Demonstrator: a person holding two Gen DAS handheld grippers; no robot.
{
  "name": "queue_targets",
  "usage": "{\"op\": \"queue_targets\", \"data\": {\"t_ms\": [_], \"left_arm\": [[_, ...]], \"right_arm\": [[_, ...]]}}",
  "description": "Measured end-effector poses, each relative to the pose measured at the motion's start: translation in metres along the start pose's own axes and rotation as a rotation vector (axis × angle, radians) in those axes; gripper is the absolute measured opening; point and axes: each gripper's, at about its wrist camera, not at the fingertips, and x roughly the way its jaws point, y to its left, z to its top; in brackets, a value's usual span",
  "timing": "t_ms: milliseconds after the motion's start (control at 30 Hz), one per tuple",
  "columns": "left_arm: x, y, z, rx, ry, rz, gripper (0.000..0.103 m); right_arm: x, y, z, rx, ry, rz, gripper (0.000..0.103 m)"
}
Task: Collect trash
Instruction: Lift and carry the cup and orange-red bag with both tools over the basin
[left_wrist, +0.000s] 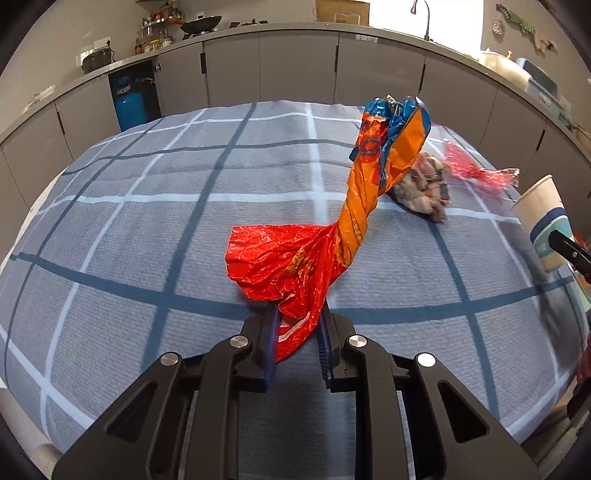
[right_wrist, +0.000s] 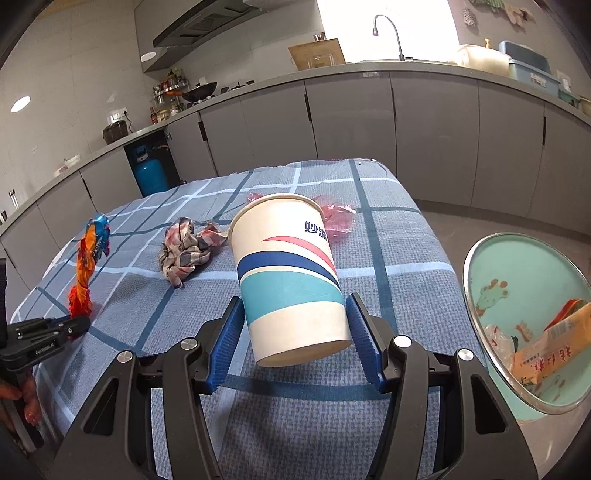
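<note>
A twisted red, orange and blue snack wrapper (left_wrist: 332, 225) stands up from my left gripper (left_wrist: 297, 314), whose blue pads are shut on its red lower end, just above the checked tablecloth (left_wrist: 147, 236). From the right wrist, the same wrapper (right_wrist: 86, 269) and left gripper (right_wrist: 75, 325) show at far left. My right gripper (right_wrist: 295, 314) is shut on a white paper cup (right_wrist: 288, 273) with blue, teal and red bands, held tilted above the cloth. The cup (left_wrist: 543, 218) also appears at the right edge of the left wrist view.
A crumpled checked rag (right_wrist: 188, 249) and a pink plastic wrapper (right_wrist: 338, 218) lie on the cloth beyond the cup. A teal bin (right_wrist: 524, 317) with a metal rim stands at the right, holding packaging. Grey kitchen cabinets (right_wrist: 351, 114) run behind the table.
</note>
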Motion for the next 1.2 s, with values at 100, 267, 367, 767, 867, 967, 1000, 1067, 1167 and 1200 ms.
{"op": "queue_targets", "data": {"t_ms": [100, 267, 367, 767, 867, 967, 1000, 1067, 1167, 1200], "left_arm": [[-0.002, -0.012, -0.003, -0.002, -0.006, -0.006, 0.018], [-0.004, -0.028, -0.002, -0.006, -0.004, -0.019, 0.017], [-0.005, -0.038, -0.001, -0.006, -0.006, -0.03, 0.017], [-0.007, -0.083, -0.003, 0.018, 0.006, -0.082, 0.016], [-0.008, -0.091, -0.004, 0.029, 0.005, -0.089, 0.016], [-0.008, -0.1, -0.004, 0.032, 0.006, -0.096, 0.016], [-0.009, -0.102, -0.004, 0.032, 0.006, -0.099, 0.016], [-0.009, -0.108, -0.004, 0.034, 0.003, -0.104, 0.016], [-0.011, -0.118, -0.002, 0.041, -0.003, -0.108, 0.016], [-0.011, -0.122, -0.002, 0.045, -0.006, -0.111, 0.016]], "right_arm": [[-0.004, -0.004, 0.0, 0.014, -0.006, 0.005, 0.057], [-0.01, -0.009, 0.0, 0.019, -0.018, 0.003, 0.057], [-0.014, -0.012, 0.001, 0.024, -0.027, -0.005, 0.057], [-0.029, -0.03, 0.0, 0.059, -0.053, -0.024, 0.057], [-0.031, -0.033, 0.001, 0.062, -0.061, -0.025, 0.057], [-0.035, -0.035, 0.002, 0.065, -0.069, -0.025, 0.057], [-0.036, -0.035, 0.002, 0.064, -0.07, -0.027, 0.057], [-0.039, -0.037, 0.002, 0.062, -0.076, -0.034, 0.057], [-0.045, -0.043, 0.003, 0.065, -0.085, -0.049, 0.057], [-0.047, -0.045, 0.003, 0.069, -0.086, -0.053, 0.057]]}}
